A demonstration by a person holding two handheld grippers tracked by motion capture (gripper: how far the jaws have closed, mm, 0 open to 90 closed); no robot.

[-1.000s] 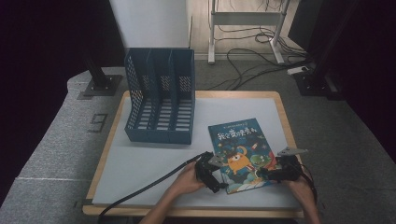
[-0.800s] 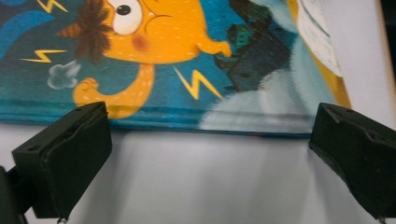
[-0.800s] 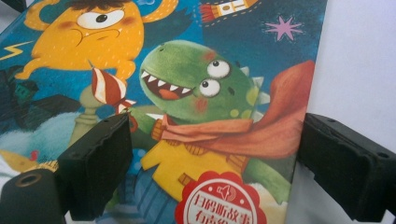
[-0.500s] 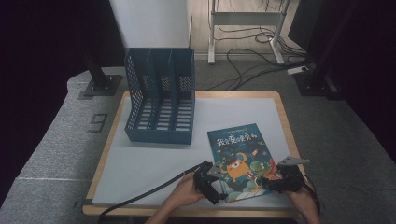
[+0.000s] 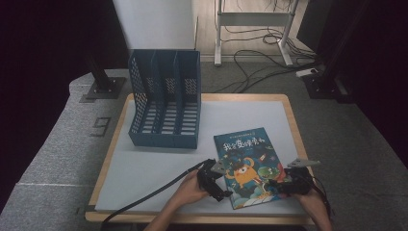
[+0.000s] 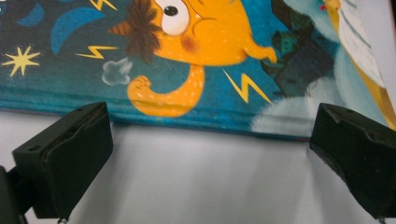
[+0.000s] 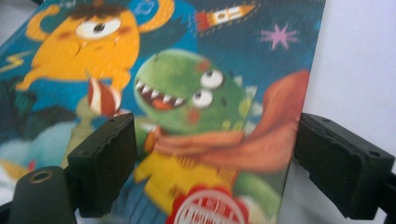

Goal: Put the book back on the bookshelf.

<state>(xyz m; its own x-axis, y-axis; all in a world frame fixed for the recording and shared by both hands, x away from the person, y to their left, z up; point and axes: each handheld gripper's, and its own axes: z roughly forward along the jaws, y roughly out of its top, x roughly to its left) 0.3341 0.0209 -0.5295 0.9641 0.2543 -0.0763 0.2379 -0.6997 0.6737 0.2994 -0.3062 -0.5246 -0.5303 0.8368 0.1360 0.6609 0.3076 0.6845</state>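
A children's picture book (image 5: 248, 166) is lying flat, cover up, on the white mat (image 5: 144, 168) of a wooden-edged table (image 5: 107, 168), toward the near right part, close to the front edge. Its cover is deep blue-green, and an orange one-eyed monster (image 6: 196, 32), a green toothy dinosaur in a red scarf (image 7: 196, 100), a small rocket, yellow lightning bolts and stars are being shown on it; a red round seal is printed near the bottom edge.

The left gripper (image 5: 215, 182) is being held low at the book's near left edge, a hand behind it and a black cable trailing off to the left. In the left gripper view (image 6: 205, 158) its jaws are spread wide, just short of the book's edge, with bare mat between them.

The right gripper (image 5: 284, 182) is being held low at the book's near right corner. In the right gripper view (image 7: 210, 172) its jaws are spread wide, the book's right edge lying between them without being pinched, and they have just been closing slightly.

A blue slotted file rack (image 5: 163, 98) is standing well apart, at the far left of the mat.
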